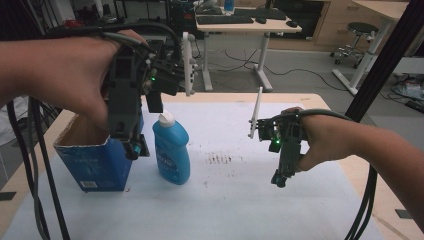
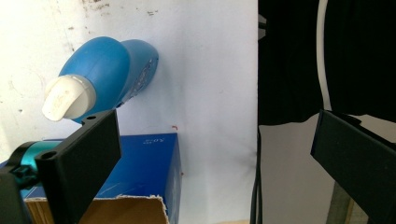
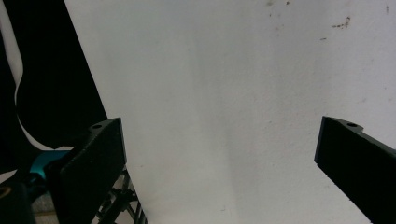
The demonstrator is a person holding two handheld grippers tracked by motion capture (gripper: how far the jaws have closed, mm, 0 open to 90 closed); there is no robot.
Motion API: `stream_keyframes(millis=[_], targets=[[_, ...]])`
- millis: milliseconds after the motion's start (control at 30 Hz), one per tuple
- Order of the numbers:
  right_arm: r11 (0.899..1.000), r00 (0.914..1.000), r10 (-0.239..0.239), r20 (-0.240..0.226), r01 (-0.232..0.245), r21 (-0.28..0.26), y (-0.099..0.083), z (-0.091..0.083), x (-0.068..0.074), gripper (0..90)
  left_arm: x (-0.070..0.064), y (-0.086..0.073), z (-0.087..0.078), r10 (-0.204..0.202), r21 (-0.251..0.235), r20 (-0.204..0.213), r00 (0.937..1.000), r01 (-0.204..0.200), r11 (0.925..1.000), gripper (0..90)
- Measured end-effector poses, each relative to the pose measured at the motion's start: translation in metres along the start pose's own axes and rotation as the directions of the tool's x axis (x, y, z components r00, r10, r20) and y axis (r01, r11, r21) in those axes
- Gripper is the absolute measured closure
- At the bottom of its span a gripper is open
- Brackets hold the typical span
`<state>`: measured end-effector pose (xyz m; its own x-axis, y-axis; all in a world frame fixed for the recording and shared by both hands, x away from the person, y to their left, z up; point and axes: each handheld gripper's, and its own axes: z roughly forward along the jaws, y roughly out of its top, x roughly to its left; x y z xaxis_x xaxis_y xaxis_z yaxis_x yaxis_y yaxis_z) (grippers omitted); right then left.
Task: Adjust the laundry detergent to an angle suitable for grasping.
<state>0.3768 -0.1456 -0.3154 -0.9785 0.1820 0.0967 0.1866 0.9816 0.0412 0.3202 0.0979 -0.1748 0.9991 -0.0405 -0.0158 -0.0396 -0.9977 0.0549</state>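
Two hand-held grippers hover over a white-covered table, both open and empty, with a blue bottle standing near the left one.

The left gripper [image 1: 134,145] hangs above the open top of a blue cardboard box [image 1: 95,160], its jaws spread wide with nothing between them. Just beside it, to its right in the high view, a blue bottle [image 1: 171,152] with a white cap [image 1: 165,119] stands upright on the white table cover [image 1: 240,200], close against the box. The right gripper [image 1: 280,177] is held well apart from the bottle, over a bare part of the cover, its jaws also wide apart and holding nothing. A patch of reddish-brown stains [image 1: 220,160] marks the cover between bottle and right gripper.
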Motion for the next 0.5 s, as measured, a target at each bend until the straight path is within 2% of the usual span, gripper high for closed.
stream_keyframes(millis=[200,300,333,367,500], targets=[[1.000,1.0000,0.006,0.004,-0.005,-0.011,-0.0010,-0.0030,0.0016,1.1,-0.0016,0.0017,0.0006,0.008,0.001,0.006,1.0000,-0.008,1.0000,1.7],[1.000,1.0000,0.001,0.005,-0.001,-0.005,-0.0027,-0.0020,-0.0006,1.1,-0.0006,0.0010,0.0024,-0.001,0.008,0.008,1.0000,0.001,1.0000,1.7],[1.000,0.9999,0.014,0.004,-0.014,-0.005,-0.0029,-0.0021,-0.0006,1.1,-0.0003,0.0008,0.0026,0.000,0.010,0.005,1.0000,0.000,1.0000,1.7],[1.000,1.0000,0.003,0.008,-0.003,-0.005,-0.0034,-0.0023,-0.0019,1.1,-0.0006,0.0004,0.0031,-0.006,0.007,0.009,0.9999,0.006,1.0000,1.7],[1.000,0.9999,0.006,0.011,-0.006,-0.020,-0.0040,-0.0038,-0.0008,1.1,-0.0009,-0.0001,0.0029,-0.006,0.007,0.007,1.0000,0.006,1.0000,1.7]])
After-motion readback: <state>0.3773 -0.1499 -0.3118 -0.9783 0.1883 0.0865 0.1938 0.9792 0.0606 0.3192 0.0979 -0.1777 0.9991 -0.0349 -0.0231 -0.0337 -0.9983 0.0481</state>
